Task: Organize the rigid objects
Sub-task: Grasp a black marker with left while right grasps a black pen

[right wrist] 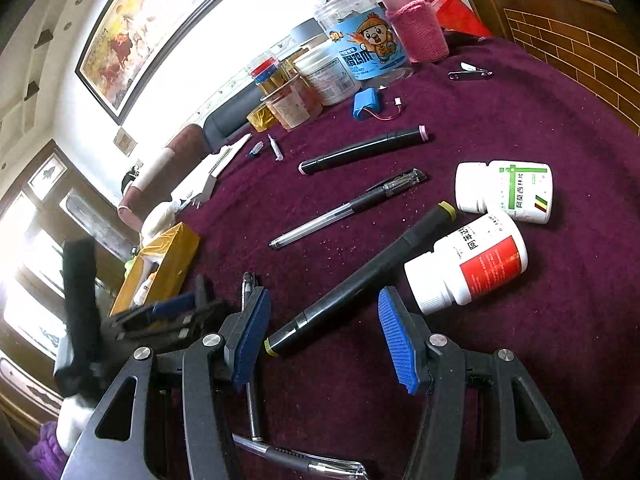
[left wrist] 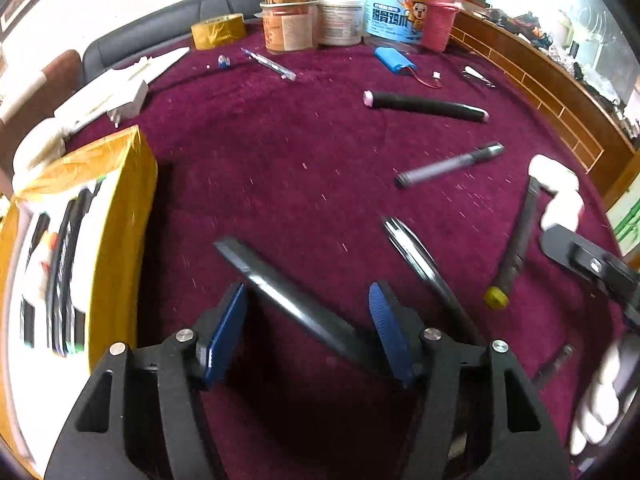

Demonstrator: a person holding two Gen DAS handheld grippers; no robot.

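On the desk near its front edge, the stiff, light, smooth dark bar (left wrist: 296,300) lies between the left gripper's (left wrist: 308,332) half-open, untouching jaws, best pinched mid-length, while the right gripper (right wrist: 320,336) straddles a yellow-capped marker (right wrist: 360,284), jaws apart.

The yellow box's (left wrist: 120,200) contents are motion-blurred, and the pen's (right wrist: 298,458) tip is cut off below.

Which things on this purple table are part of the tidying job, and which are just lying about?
Job:
yellow box
black bar between the left hand-held gripper fingers
yellow-capped marker
pink-capped marker
gel pen

Lying about:
snack jar
pink bottle
tape roll
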